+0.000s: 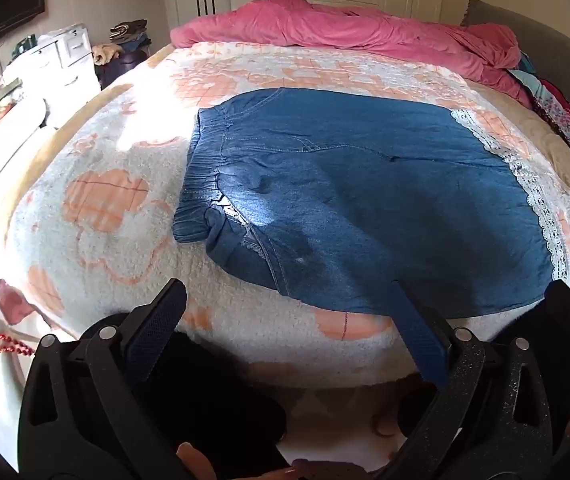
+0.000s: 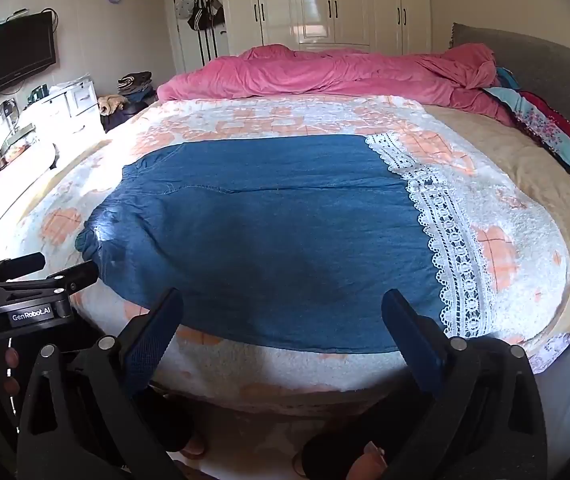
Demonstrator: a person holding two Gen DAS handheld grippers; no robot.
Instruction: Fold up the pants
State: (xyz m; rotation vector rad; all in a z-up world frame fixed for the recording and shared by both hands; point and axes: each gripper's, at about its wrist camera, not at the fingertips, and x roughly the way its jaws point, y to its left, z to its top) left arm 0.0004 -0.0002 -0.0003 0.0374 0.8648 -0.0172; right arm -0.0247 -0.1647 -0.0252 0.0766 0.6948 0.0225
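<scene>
Blue denim pants point(image 1: 365, 196) with white lace hems point(image 1: 533, 196) lie flat on the bed, elastic waistband point(image 1: 201, 176) to the left, hems to the right. They also show in the right wrist view point(image 2: 269, 236), with the lace point(image 2: 449, 248) at right. My left gripper point(image 1: 285, 292) is open and empty, hovering just before the pants' near edge. My right gripper point(image 2: 285, 300) is open and empty, over the near edge nearer the hem end. The left gripper's body shows in the right wrist view point(image 2: 25, 296) at far left.
The bed carries a white and orange fleece blanket point(image 1: 105, 208). A pink duvet point(image 1: 345, 24) is bunched along the far side, patterned pillows point(image 2: 545, 132) at right. A white desk point(image 1: 57, 60), a wall TV point(image 2: 13, 56) and wardrobes point(image 2: 325, 4) stand beyond. The person's feet point(image 2: 365, 456) are below.
</scene>
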